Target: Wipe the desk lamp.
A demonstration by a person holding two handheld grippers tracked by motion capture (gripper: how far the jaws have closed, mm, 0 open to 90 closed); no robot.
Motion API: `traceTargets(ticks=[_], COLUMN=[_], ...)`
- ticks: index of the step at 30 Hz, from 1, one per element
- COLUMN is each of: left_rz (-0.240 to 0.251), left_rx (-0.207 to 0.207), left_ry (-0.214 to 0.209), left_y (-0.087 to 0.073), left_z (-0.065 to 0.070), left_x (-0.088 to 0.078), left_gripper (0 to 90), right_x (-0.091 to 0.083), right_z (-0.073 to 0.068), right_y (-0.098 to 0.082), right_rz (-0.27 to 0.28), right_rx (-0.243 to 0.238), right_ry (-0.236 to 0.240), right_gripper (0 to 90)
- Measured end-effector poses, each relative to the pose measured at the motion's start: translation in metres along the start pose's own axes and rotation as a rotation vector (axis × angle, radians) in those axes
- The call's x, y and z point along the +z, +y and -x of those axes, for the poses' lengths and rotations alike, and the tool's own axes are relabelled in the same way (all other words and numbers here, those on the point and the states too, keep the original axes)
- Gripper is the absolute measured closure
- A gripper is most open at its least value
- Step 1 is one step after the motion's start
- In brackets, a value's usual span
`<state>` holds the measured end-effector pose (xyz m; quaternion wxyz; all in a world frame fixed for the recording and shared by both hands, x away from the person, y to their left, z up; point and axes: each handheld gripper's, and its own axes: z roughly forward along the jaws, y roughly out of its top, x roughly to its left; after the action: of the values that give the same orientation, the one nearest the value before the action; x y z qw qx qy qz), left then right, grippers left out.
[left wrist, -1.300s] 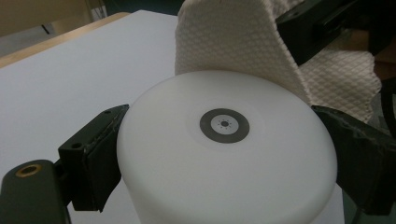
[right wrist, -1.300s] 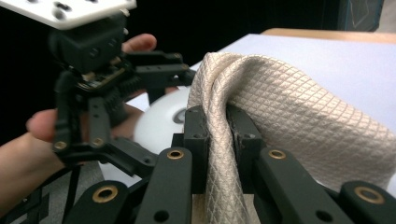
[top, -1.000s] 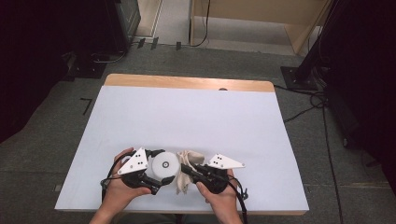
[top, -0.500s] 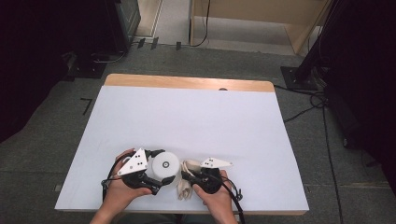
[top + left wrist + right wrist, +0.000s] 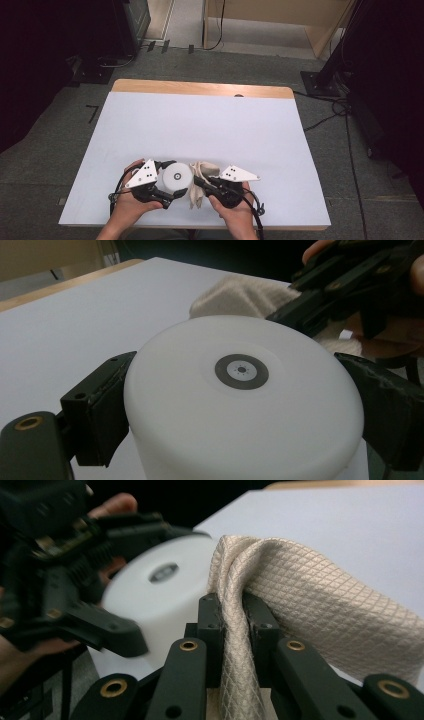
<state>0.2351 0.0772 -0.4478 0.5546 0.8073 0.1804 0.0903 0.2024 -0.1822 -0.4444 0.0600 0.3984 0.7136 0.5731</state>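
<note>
A white round container (image 5: pixel 240 405) with a small grey disc on its upturned face stands near the table's front edge. My left gripper (image 5: pixel 170 181) is shut on its sides, one black pad (image 5: pixel 100 410) on each flank. Just to its right, my right gripper (image 5: pixel 232 615) is shut on a beige quilted cloth (image 5: pixel 320 595). The cloth (image 5: pixel 204 169) bunches over the jaws against the container's rim, and a strip of it hangs down toward the table. In the left gripper view the right gripper (image 5: pixel 305 300) reaches in from the upper right, over the container's far edge.
The white tabletop (image 5: pixel 200 125) stretches away in front of both hands, ending in a wooden strip (image 5: pixel 200 89) at the far edge. Grey floor with cables (image 5: pixel 345 115) and dark equipment stands (image 5: pixel 320 80) surrounds the table.
My right gripper dipped toward the near edge with the cloth half a second ago and has come back up beside the container. The left gripper and container have stayed put.
</note>
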Motion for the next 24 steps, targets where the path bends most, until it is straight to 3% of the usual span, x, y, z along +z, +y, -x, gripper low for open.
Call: traceTargets(ticks=[7, 10, 15, 21, 24], left_rz=[-0.001, -0.001, -0.002, -0.005, -0.006], left_rx=[-0.003, -0.006, -0.009, -0.019, -0.024], left_ry=[-0.001, -0.002, -0.005, -0.011, -0.015], left_y=[0.000, 0.000, 0.000, -0.001, -0.001], left_z=[0.001, 0.000, 0.000, -0.001, -0.001], left_x=[0.001, 0.001, 0.001, 0.001, 0.001], left_gripper=[8.4, 8.3, 8.2, 8.0, 7.8], right_x=[-0.010, -0.009, -0.005, 0.015, 0.024], right_z=[-0.012, -0.014, -0.005, 0.012, 0.020], right_y=[0.013, 0.012, 0.007, -0.018, -0.030], right_rz=[0.050, 0.049, 0.029, -0.076, -0.136], right_rx=[-0.039, -0.066, -0.056, 0.029, 0.094], right_ry=[0.041, 0.030, -0.003, -0.032, -0.037], right_gripper=[80.7, 80.6, 80.6, 80.6, 80.5])
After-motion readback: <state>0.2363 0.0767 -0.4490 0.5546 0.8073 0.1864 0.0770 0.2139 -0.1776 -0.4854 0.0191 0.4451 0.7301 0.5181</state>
